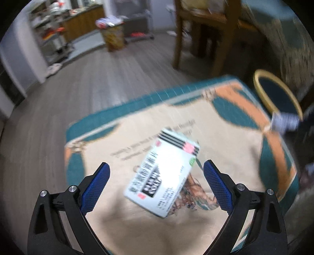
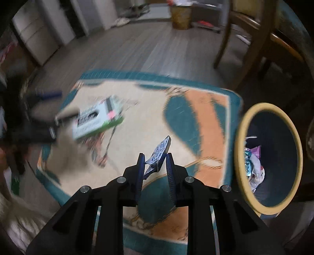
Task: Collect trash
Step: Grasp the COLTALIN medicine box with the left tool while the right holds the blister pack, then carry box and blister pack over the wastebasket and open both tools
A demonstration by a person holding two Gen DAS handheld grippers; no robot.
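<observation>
So the left hand-held gripper (image 1: 156, 166) is spread wide over the rug (image 1: 231, 157), blue pads (image 1: 96, 186) well apart, nothing between them. Just ahead of it there's a white carton (image 1: 162, 174) with black print and a pink patch, tilted. It's motion-blurred, so I can't tell if it's lying on the rug or off it. From the right wrist camera the same carton (image 2: 98, 119) shows a green side and sits right by the blurry left gripper at the left edge of the rug.

The right hand-held gripper (image 2: 155, 160) is pinching a small crumpled wrapper (image 2: 160, 153), blue-and-white with print, sticking up and out past the fingertips.

The trash bin (image 2: 240, 125), dark with a yellowish rim, is just to the right of that gripper, beside the rug's corner. There's already stuff in it: a white and pink bag (image 2: 255, 166) plus some packaging I can't read.

Wooden chair legs (image 2: 225, 39) stand on the grey plank floor (image 2: 137, 47) beyond the rug, and a cardboard box (image 2: 180, 16) sits farther back.
</observation>
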